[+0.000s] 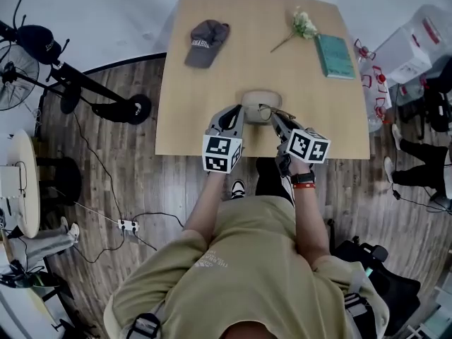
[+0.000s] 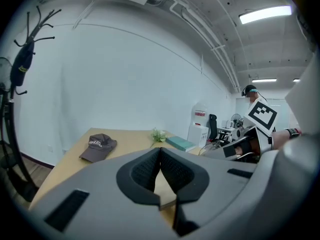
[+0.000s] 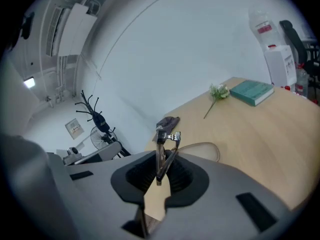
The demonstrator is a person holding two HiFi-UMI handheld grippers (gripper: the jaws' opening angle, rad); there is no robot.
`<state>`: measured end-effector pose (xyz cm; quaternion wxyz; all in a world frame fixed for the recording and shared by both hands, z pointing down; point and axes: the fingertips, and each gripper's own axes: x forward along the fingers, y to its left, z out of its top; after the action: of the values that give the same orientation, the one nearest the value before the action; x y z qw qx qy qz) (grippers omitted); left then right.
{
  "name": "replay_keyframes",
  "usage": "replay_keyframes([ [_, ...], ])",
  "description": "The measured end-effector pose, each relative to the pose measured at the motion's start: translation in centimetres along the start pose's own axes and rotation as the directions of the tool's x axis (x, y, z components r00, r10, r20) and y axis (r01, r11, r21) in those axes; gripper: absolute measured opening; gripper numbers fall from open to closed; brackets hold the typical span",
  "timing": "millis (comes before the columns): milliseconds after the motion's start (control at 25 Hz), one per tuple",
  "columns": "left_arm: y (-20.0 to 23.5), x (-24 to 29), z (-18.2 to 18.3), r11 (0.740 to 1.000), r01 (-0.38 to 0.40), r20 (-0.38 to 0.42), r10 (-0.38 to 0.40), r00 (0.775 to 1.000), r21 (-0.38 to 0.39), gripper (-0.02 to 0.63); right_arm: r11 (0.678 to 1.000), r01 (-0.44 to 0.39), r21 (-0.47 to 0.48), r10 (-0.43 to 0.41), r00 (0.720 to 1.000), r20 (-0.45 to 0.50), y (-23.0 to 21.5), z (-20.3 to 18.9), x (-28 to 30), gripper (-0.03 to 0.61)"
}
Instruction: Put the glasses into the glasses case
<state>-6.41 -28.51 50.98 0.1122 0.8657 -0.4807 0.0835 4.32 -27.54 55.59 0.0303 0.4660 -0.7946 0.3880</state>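
Observation:
The beige glasses case [image 1: 261,106] lies on the wooden table [image 1: 183,83] near its front edge, and shows as a pale oval [image 3: 202,150] just beyond my right jaws. My right gripper [image 1: 274,117] is shut on the brown-framed glasses [image 3: 161,151]. They stand up between its pads, with a hinge at the top, right beside the case. My left gripper [image 1: 239,114] sits at the case's left side. Its pads [image 2: 150,169] meet at the tips and nothing shows between them. The case is out of sight in the left gripper view.
A dark cap [image 1: 207,41] lies at the table's far left, with a flower sprig [image 1: 302,25] and a green book [image 1: 335,55] at the far right. Around the table are a fan and stand [image 1: 18,69], floor cables, boxes [image 1: 413,44] and a seated person.

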Motion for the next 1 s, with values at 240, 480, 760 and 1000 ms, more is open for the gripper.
replay_keyframes([
  [240, 2.5, 3.6, -1.6, 0.998, -0.043, -0.057, 0.041, 0.998, -0.037, 0.023, 0.994, -0.041, 0.101, 0.051, 0.994, -0.094, -3.1, 0.3, 4.1, 0.061],
  [480, 4.1, 6.6, -2.6, 0.997, -0.05, -0.092, 0.045, 0.995, -0.054, 0.023, 0.979, -0.072, 0.191, 0.111, 0.973, -0.204, -5.3, -0.6, 8.0, 0.061],
  [760, 6.0, 8.9, -3.2, 0.995, -0.056, -0.118, 0.047, 0.992, -0.08, 0.023, 0.937, -0.073, 0.341, 0.176, 0.943, -0.282, -6.6, -2.4, 11.1, 0.061],
  [1000, 6.5, 10.4, -4.0, 0.994, -0.053, -0.138, 0.04, 0.99, -0.093, 0.023, 0.898, -0.067, 0.435, 0.222, 0.922, -0.318, -7.6, -4.0, 12.9, 0.061],
])
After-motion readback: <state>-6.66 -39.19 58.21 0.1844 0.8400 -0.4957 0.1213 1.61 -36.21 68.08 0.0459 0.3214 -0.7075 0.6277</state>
